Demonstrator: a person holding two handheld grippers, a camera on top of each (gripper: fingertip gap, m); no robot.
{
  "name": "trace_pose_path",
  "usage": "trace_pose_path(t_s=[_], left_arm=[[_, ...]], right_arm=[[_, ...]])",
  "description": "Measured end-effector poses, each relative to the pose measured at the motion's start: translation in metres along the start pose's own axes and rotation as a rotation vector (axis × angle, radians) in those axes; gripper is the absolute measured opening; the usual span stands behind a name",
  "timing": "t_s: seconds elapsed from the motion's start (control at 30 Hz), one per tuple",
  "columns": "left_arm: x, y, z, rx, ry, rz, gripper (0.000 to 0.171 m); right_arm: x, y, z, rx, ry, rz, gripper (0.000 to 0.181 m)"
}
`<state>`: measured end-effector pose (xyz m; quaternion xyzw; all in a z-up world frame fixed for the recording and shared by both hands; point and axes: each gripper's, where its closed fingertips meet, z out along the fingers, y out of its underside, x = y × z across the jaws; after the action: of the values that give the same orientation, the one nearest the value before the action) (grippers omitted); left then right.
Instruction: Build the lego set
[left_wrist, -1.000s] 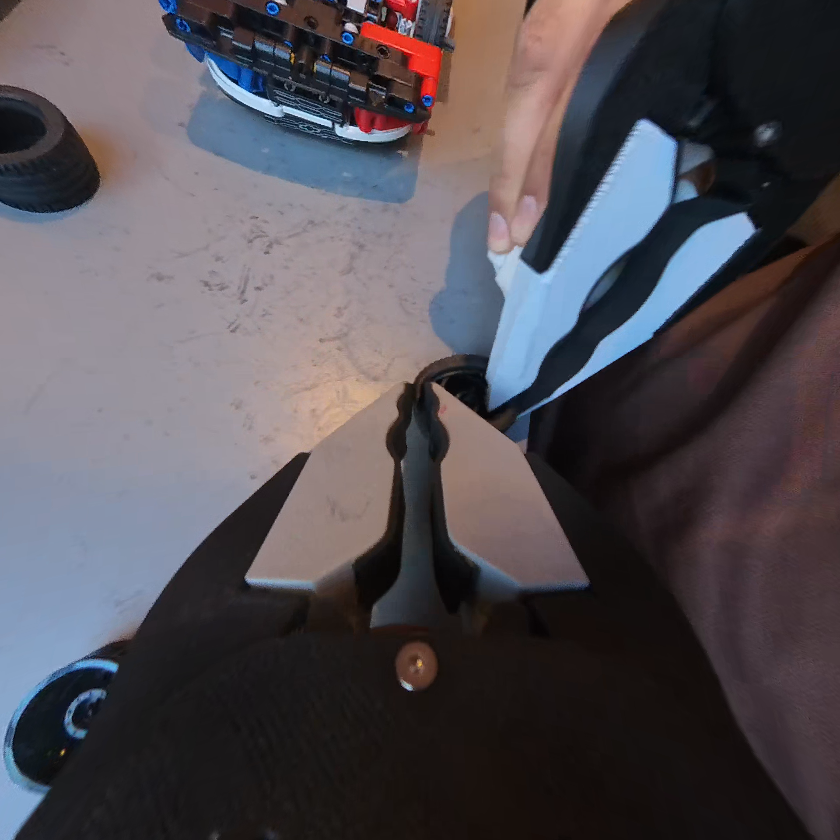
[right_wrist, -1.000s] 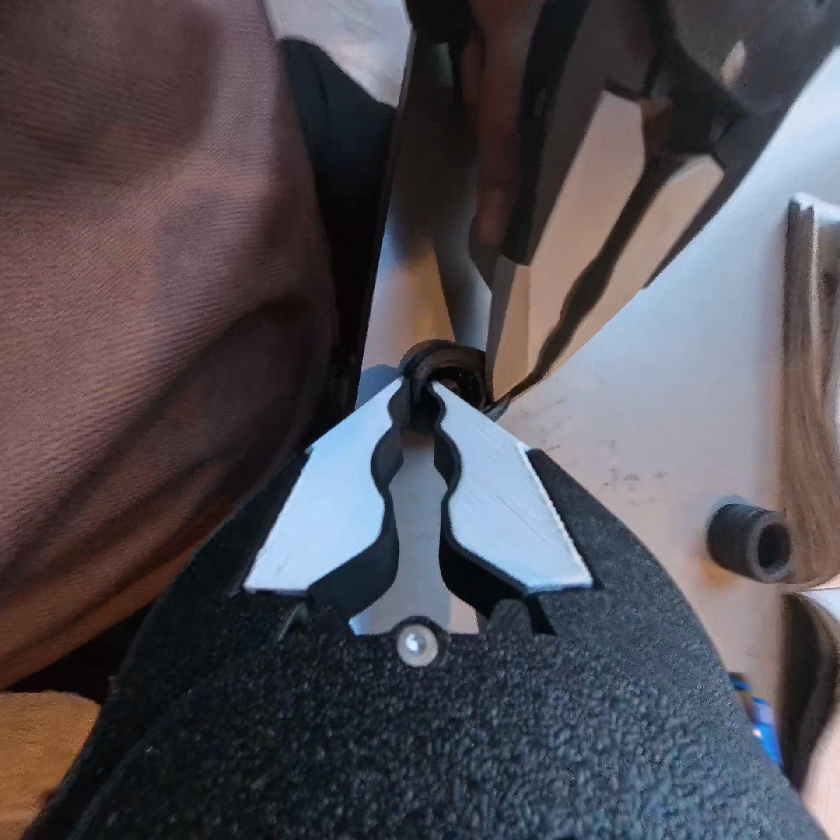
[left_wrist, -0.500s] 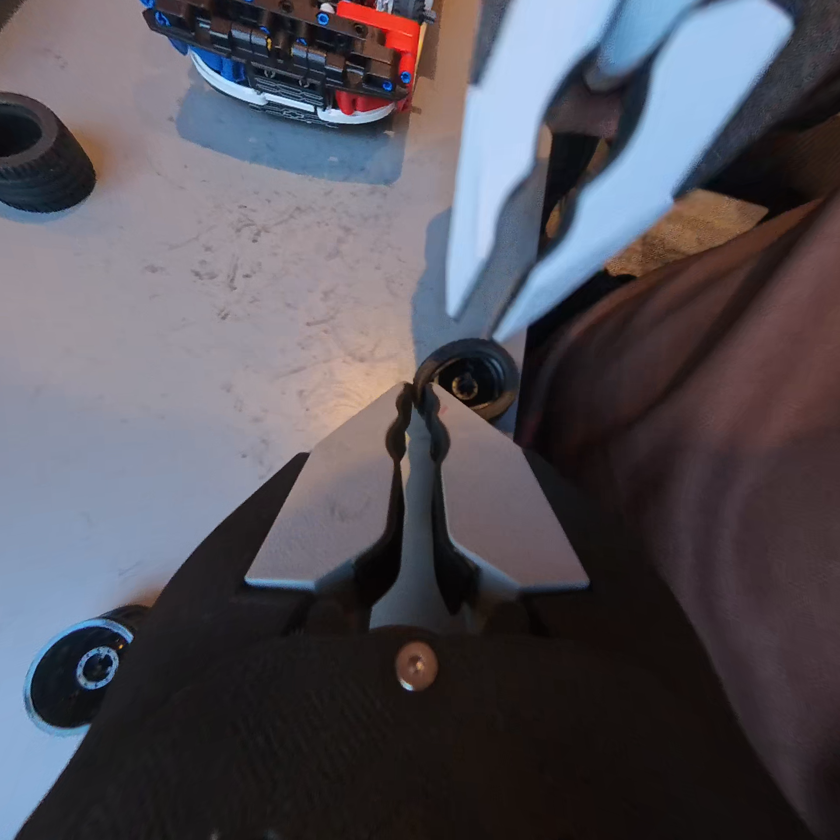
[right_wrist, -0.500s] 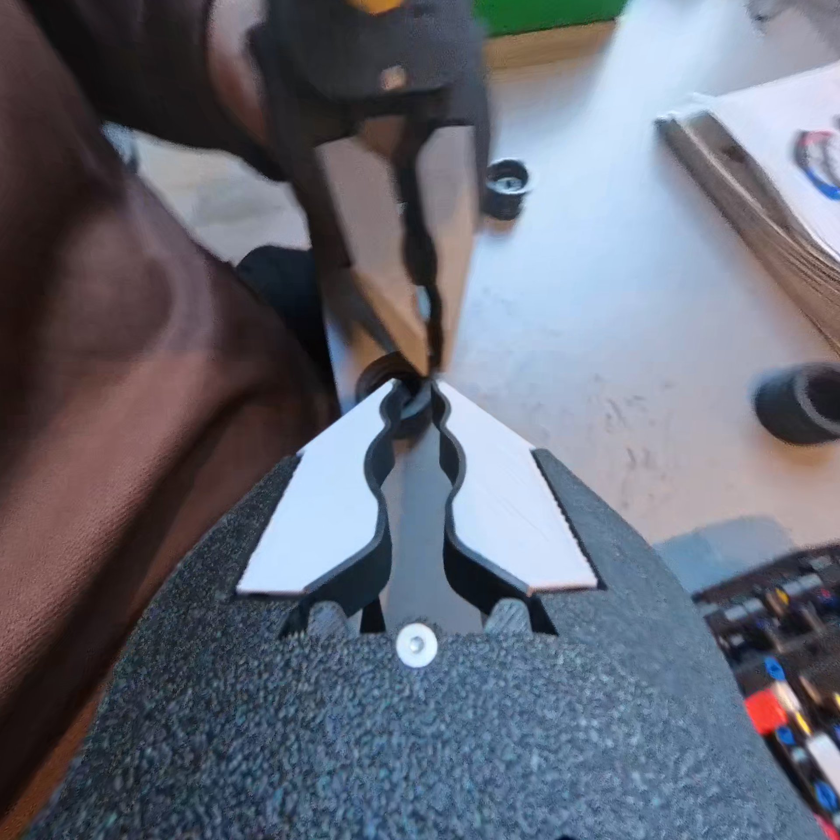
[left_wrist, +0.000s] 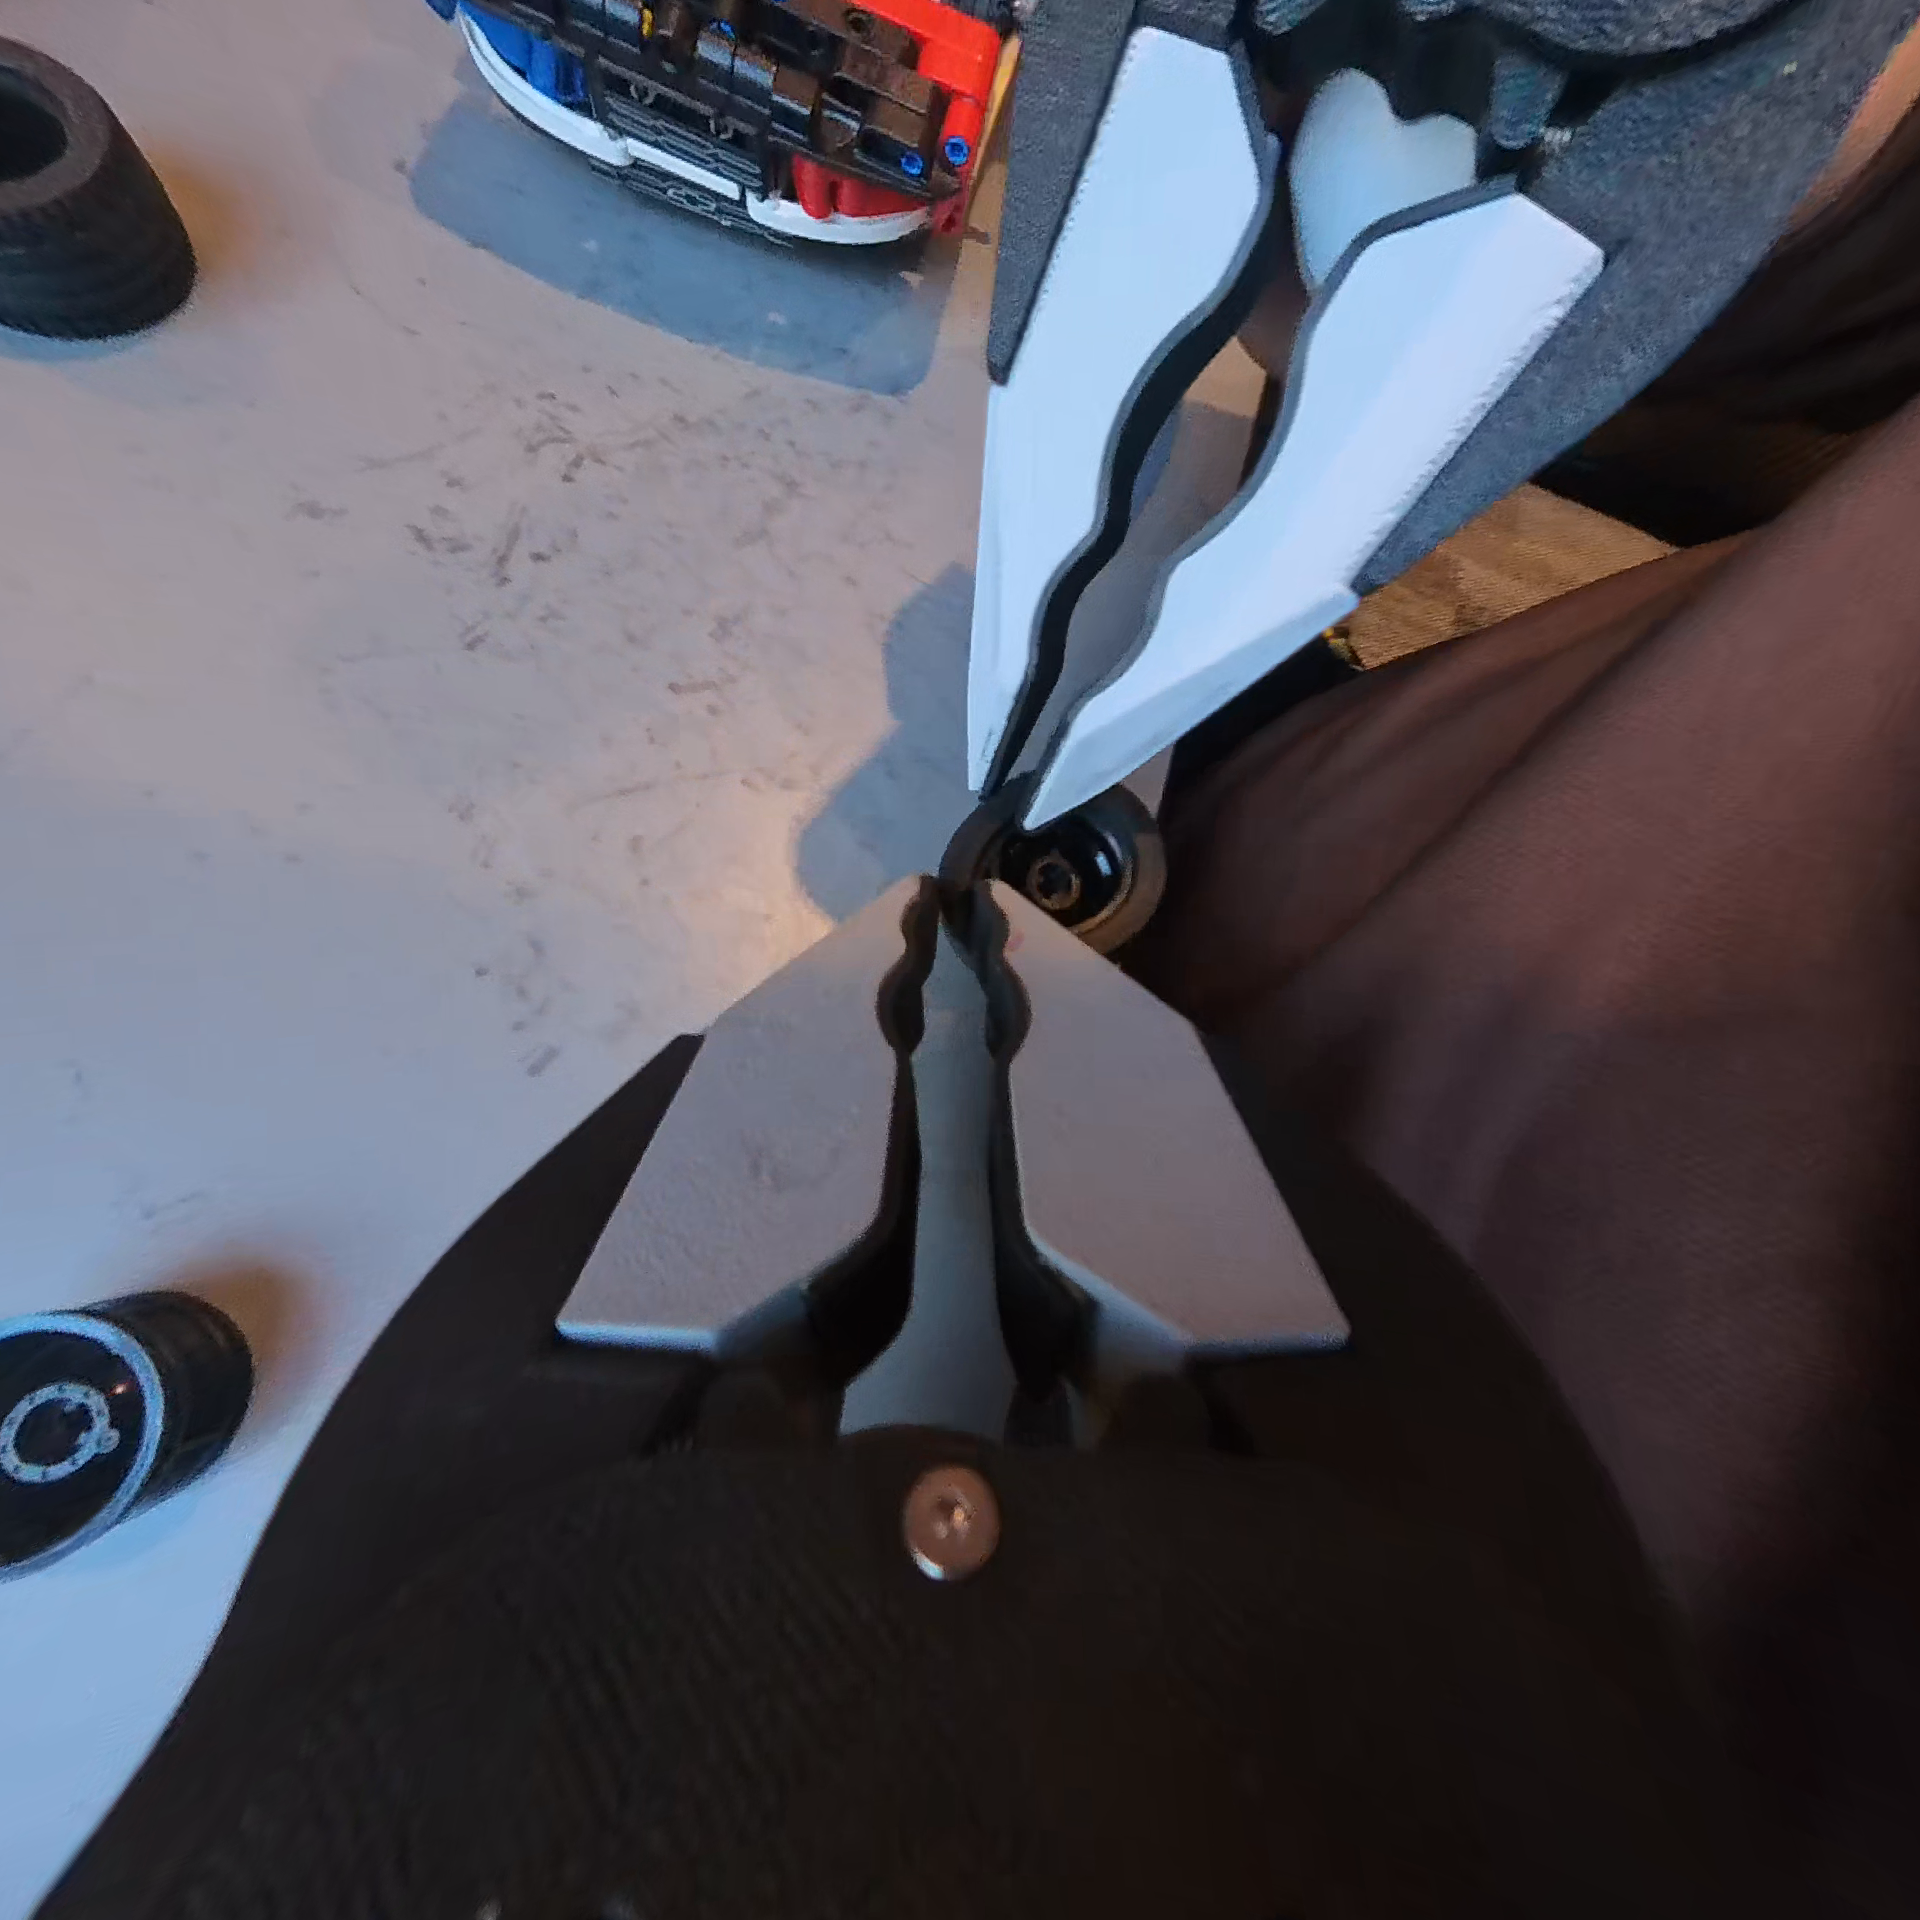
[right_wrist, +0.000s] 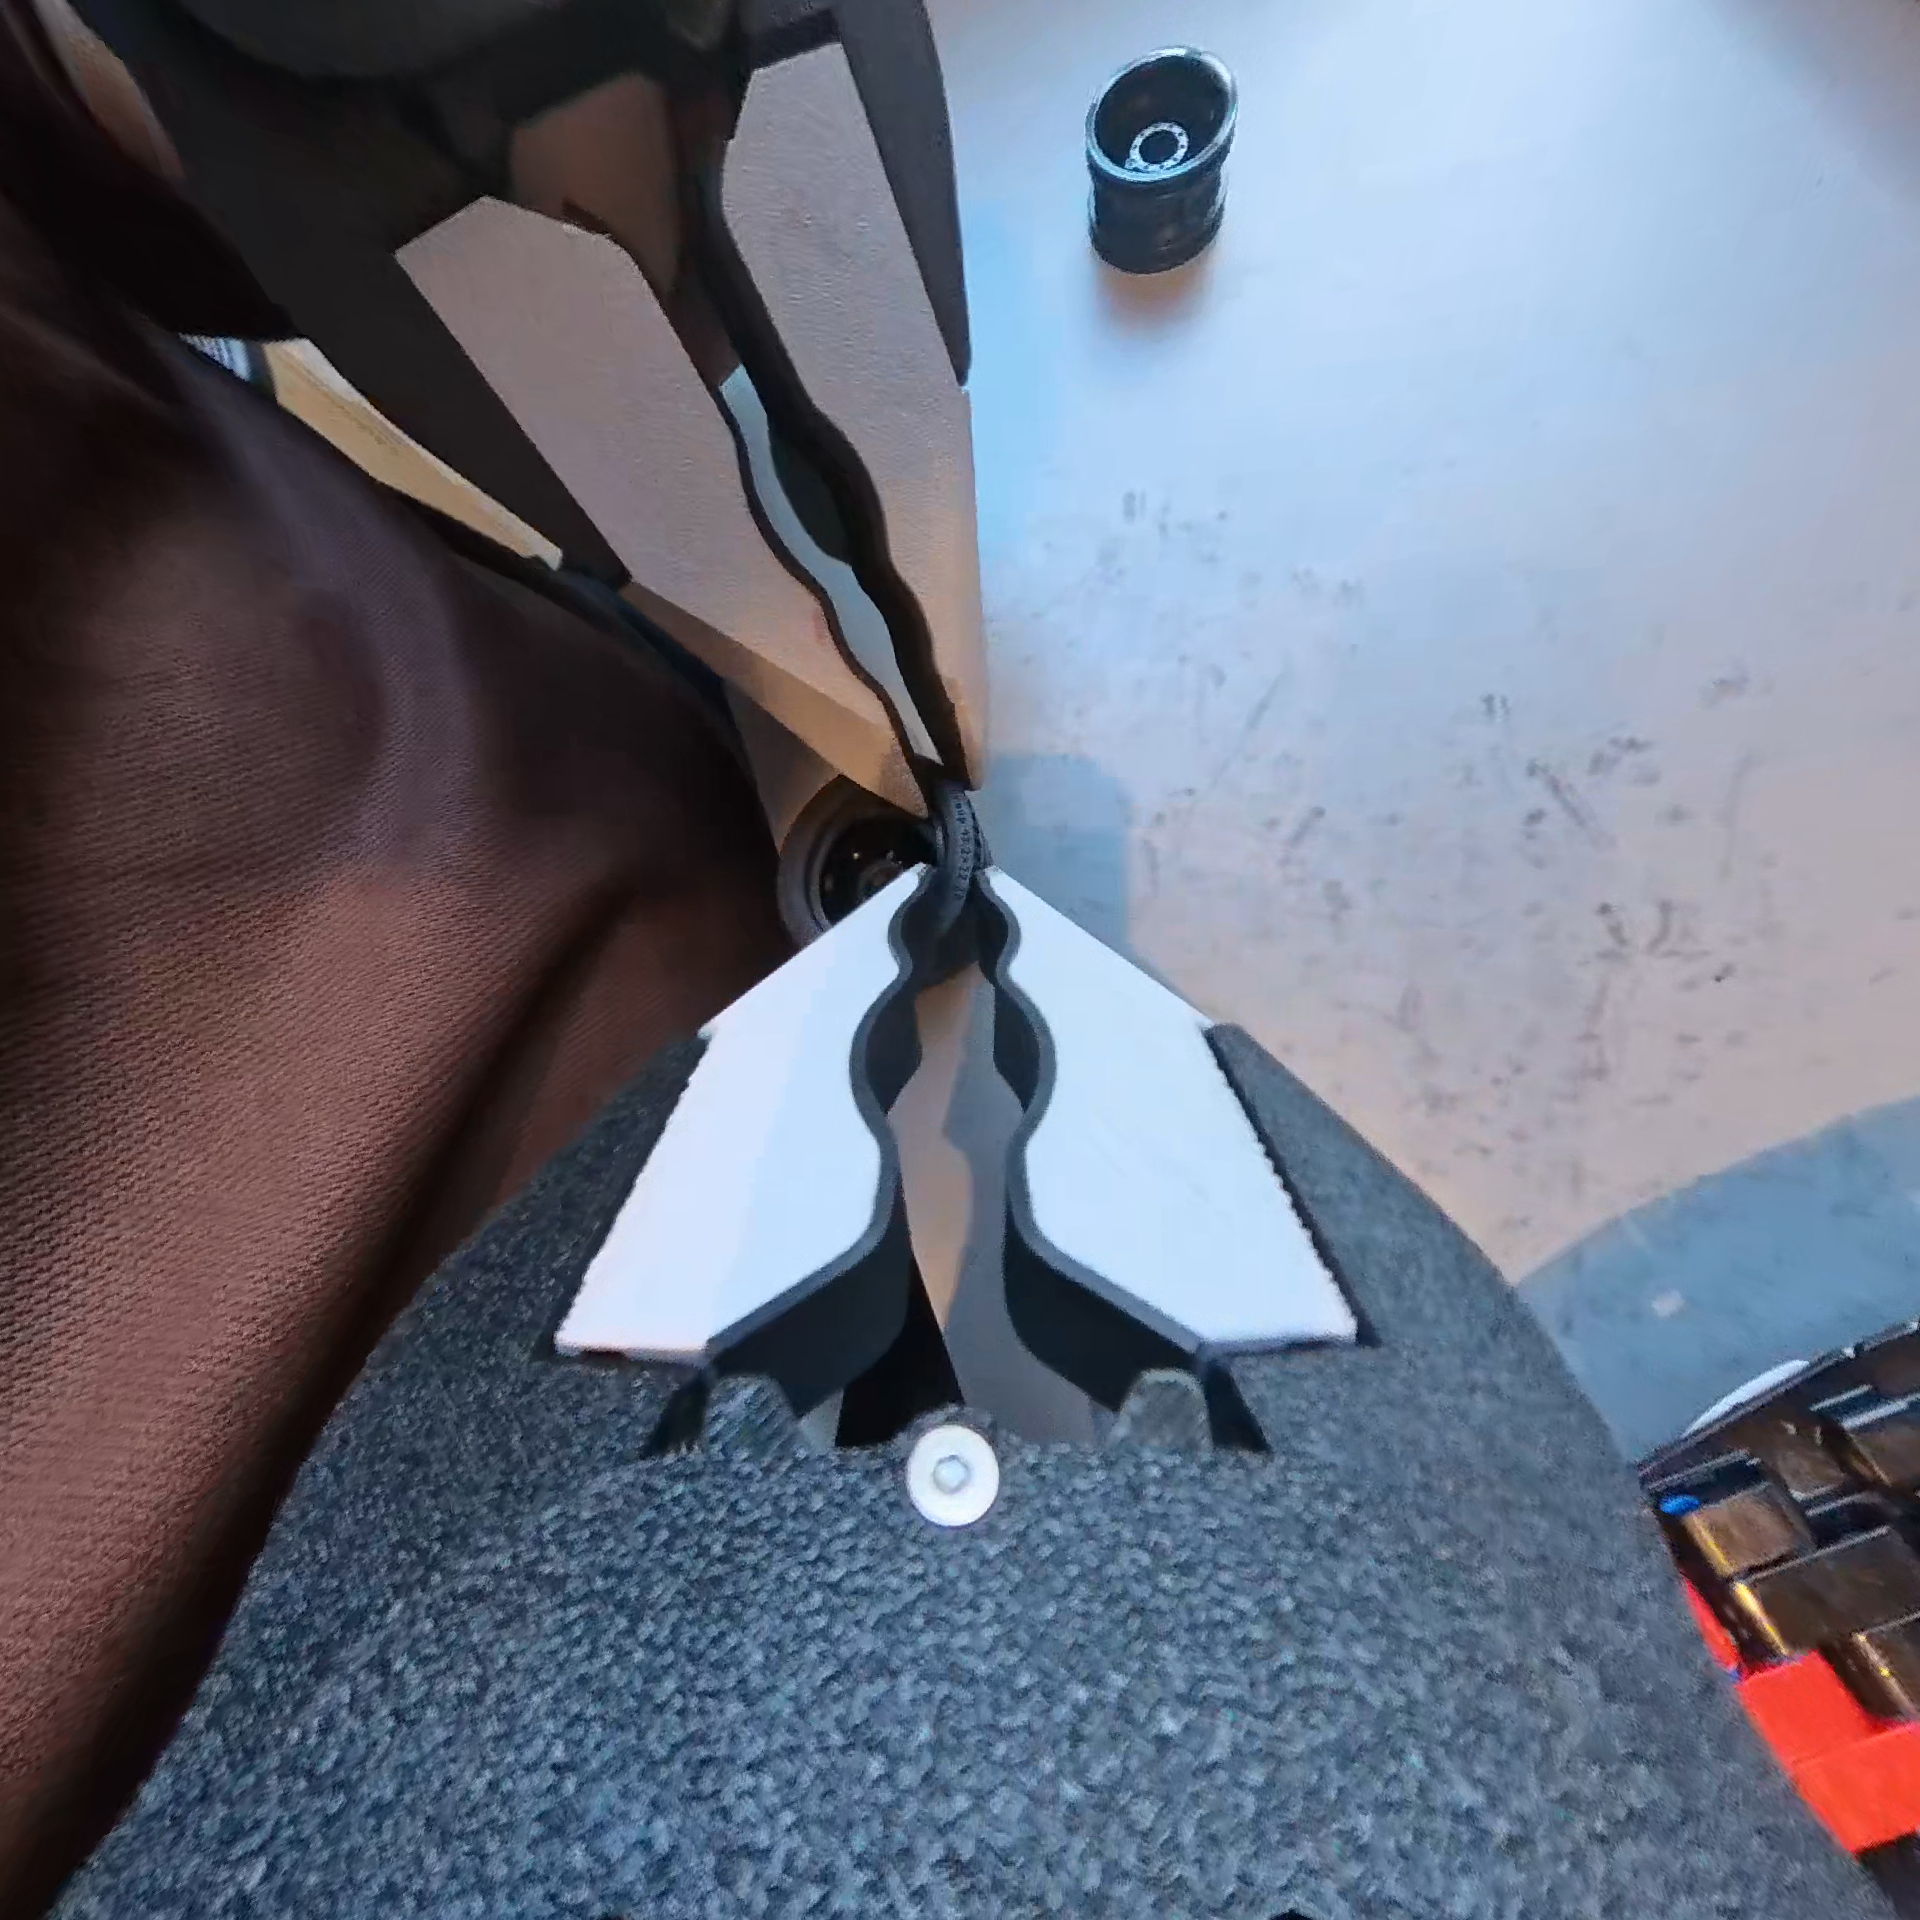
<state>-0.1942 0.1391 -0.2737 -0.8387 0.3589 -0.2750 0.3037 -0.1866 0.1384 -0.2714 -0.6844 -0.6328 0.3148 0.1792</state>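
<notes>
A small black rubber tyre (left_wrist: 1081, 873) with a wheel hub inside it lies at the table's near edge, against brown clothing. My left gripper (left_wrist: 951, 899) is shut on the tyre's rubber edge. My right gripper (left_wrist: 1003, 800) comes in from the far side, tip to tip with the left one, and is shut on the same edge. In the right wrist view my right gripper (right_wrist: 951, 904) pinches the stretched black tyre (right_wrist: 958, 831), and my left gripper (right_wrist: 940, 774) holds it from above. The partly built red, blue and black lego car (left_wrist: 748, 104) stands at the back.
A loose black tyre (left_wrist: 73, 229) lies at the far left. A black wheel hub (left_wrist: 94, 1423) lies at the near left and also shows in the right wrist view (right_wrist: 1158, 156). The lego car (right_wrist: 1818, 1507) is at that view's lower right. Brown fabric (left_wrist: 1558, 1039) fills the right side. Less than 4 cm separates the two grippers' tips. The black wheel hub (left_wrist: 94, 1423) is about equally far from each gripper, around 15 centimeters. It is also in sight in the right wrist view (right_wrist: 1150, 160).
My right gripper has swung round from the right side to face my left gripper and has closed on the tyre's edge. My left gripper has kept its hold.
</notes>
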Motion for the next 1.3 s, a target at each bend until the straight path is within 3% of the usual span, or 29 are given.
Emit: trace_pose_path(t_s=[0.13,0.2,0.27,0.37,0.43,0.53,0.73,0.87,0.97,1.1,1.23,1.3], left_arm=[[0.000,-0.001,-0.001,-0.006,0.036,-0.040,0.004],[0.008,-0.008,-0.005,0.030,0.107,-0.065,0.016],[0.010,-0.016,-0.011,0.076,0.139,-0.092,0.013],[0.006,-0.002,-0.003,-0.011,0.100,-0.013,0.000],[0.010,-0.003,-0.002,-0.017,0.128,-0.039,0.004],[0.013,0.011,0.005,-0.105,0.161,-0.072,0.026],[0.012,0.005,0.007,-0.083,0.092,0.035,0.006],[0.012,0.006,0.007,-0.063,0.092,0.056,0.005],[0.014,0.005,0.008,-0.042,0.095,0.043,0.005],[0.014,0.005,0.008,-0.020,0.085,0.030,0.005],[0.018,0.001,0.012,0.040,0.094,-0.038,0.004],[0.018,0.001,0.012,0.049,0.118,-0.069,0.004]], right_arm=[[0.000,0.000,0.000,0.007,0.000,0.004,0.000],[-0.004,0.000,0.001,0.032,-0.032,0.038,0.000],[-0.006,-0.001,0.001,0.067,-0.061,0.092,0.000],[-0.005,-0.001,0.001,0.082,-0.057,0.096,0.000],[-0.006,-0.001,0.001,0.086,-0.064,0.103,0.000],[-0.007,-0.001,0.002,0.095,-0.069,0.101,0.000],[-0.004,0.000,0.000,0.090,-0.040,0.075,0.000],[0.001,0.000,0.001,0.060,0.100,-0.053,0.000],[0.003,0.004,0.001,0.047,0.125,-0.082,0.000],[0.001,0.007,0.001,0.023,0.090,-0.121,0.000],[-0.010,0.014,-0.006,-0.014,-0.118,-0.038,0.000],[-0.012,0.014,-0.007,-0.021,-0.140,-0.072,0.001]])
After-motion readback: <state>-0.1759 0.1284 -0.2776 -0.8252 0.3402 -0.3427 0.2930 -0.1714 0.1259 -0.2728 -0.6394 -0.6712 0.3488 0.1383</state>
